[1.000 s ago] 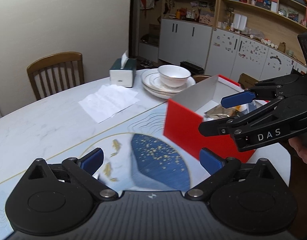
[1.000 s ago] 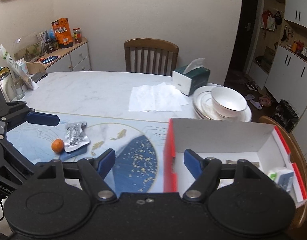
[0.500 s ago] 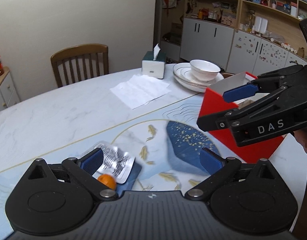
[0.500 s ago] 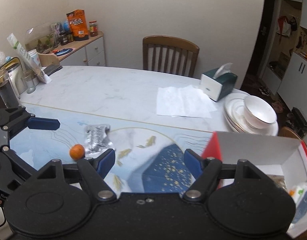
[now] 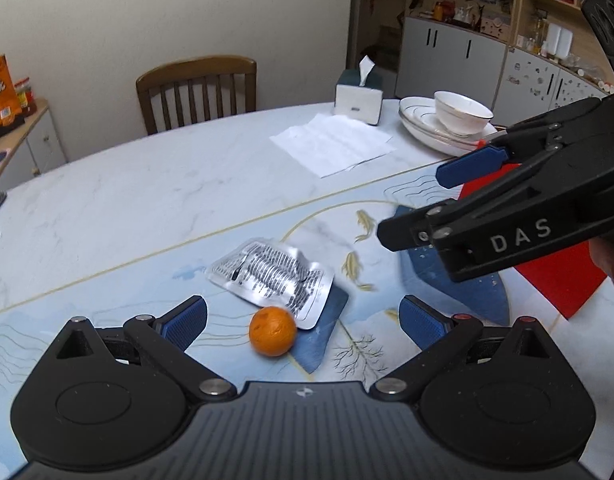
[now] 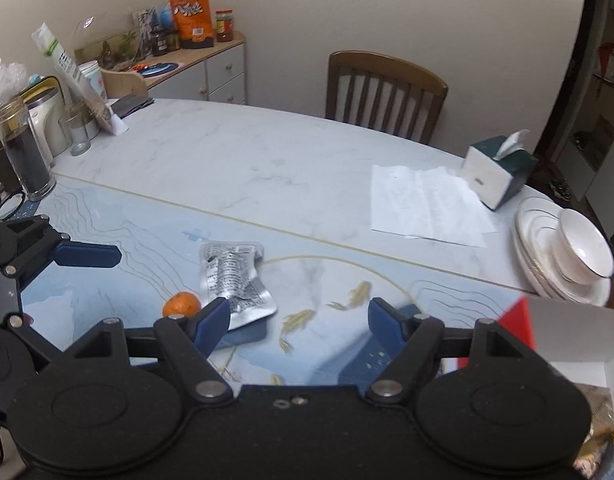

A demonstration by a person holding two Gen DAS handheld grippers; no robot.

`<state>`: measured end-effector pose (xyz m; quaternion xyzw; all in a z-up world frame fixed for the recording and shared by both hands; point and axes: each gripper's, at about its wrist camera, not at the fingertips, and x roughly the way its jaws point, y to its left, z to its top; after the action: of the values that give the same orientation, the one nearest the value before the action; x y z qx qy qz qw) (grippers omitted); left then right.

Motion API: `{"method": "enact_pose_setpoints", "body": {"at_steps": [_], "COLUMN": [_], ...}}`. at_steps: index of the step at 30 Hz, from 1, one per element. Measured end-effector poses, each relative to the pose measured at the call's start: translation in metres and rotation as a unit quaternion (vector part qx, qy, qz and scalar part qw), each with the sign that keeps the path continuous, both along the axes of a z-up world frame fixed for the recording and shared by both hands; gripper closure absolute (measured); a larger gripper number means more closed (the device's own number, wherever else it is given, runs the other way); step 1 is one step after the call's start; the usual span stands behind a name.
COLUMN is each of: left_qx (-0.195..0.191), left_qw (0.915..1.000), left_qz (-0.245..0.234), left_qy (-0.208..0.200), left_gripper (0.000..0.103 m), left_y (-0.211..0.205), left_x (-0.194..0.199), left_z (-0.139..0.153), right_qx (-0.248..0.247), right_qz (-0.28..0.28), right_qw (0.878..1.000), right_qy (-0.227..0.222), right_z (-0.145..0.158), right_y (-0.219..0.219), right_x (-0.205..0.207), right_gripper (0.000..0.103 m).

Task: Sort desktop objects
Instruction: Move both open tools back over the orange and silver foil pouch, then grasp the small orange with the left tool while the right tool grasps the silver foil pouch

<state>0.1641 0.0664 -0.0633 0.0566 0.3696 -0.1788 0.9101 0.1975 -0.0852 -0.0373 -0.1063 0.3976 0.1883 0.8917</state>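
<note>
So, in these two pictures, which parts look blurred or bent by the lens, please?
Left wrist view: the orange and silver packet are slightly smeared by motion blur, and the table edge curves from fisheye distortion. Right wrist view: the red box and the nearby table print are blurred, the far chair looks sharper, and the wall lines bow at the frame's corners.

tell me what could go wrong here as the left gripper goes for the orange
1. The orange is round and lies against the foil packet; the open left gripper could nudge it and send it rolling across the table.
2. The packet's edge could get pinched along with the fruit.
3. The right gripper, also open, hovers close and could collide with the left.
</note>
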Motion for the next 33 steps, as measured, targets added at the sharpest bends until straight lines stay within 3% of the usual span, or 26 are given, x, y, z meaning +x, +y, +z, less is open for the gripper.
{"method": "enact_pose_setpoints", "body": {"at_steps": [16,33], "left_qx": [-0.008,-0.017], "left_qw": [0.9991,0.9983], "left_qz": [0.022,0.029], "left_qy": [0.036,0.048], "left_gripper": [0.0,0.001], "left_y": [0.018,0.024], "left_x": [0.028,0.041], "left_z": [-0.036,-0.058], "right_qx": [-0.013,-0.017], "right_qz": [0.038,0.064], "right_qw": [0.998,0.994], "right_qy": [0.05,0.087], "right_z": [-0.038,-0.069], "right_y": [0.044,0.076], "right_x": [0.044,0.073], "right_gripper": [0.027,0.027]}}
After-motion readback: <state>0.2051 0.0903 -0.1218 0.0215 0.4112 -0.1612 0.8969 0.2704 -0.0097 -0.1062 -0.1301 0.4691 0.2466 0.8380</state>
